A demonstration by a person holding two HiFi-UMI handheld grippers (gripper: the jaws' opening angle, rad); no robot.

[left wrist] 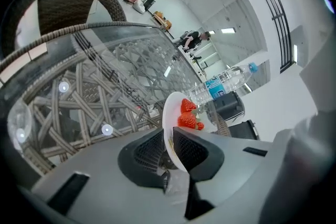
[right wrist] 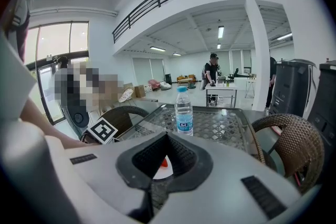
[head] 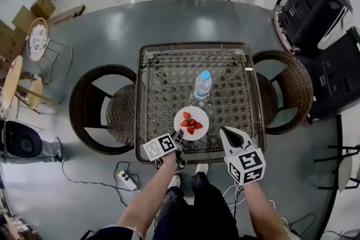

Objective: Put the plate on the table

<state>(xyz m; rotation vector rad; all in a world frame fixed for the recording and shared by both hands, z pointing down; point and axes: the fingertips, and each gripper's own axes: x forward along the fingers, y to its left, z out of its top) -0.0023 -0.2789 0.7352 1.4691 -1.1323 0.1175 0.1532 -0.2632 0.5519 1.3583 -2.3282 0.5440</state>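
A white plate (head: 191, 122) with several strawberries (head: 190, 123) sits over the near part of the glass-topped wicker table (head: 169, 73). I cannot tell whether it rests on the glass. My left gripper (head: 179, 135) is shut on the plate's near-left rim. In the left gripper view the plate (left wrist: 171, 113) stands edge-on between the jaws of the left gripper (left wrist: 169, 135), strawberries (left wrist: 189, 115) beyond. My right gripper (head: 226, 133) hovers at the table's near edge, right of the plate, shut and empty. In its own view the right gripper (right wrist: 168, 137) points at a water bottle (right wrist: 184, 112).
The water bottle (head: 202, 84) stands upright just behind the plate. Wicker chairs flank the table at left (head: 104, 107) and right (head: 288, 87). A power strip (head: 127, 180) with cable lies on the floor near my feet. Black cases (head: 312, 8) stand at the far right.
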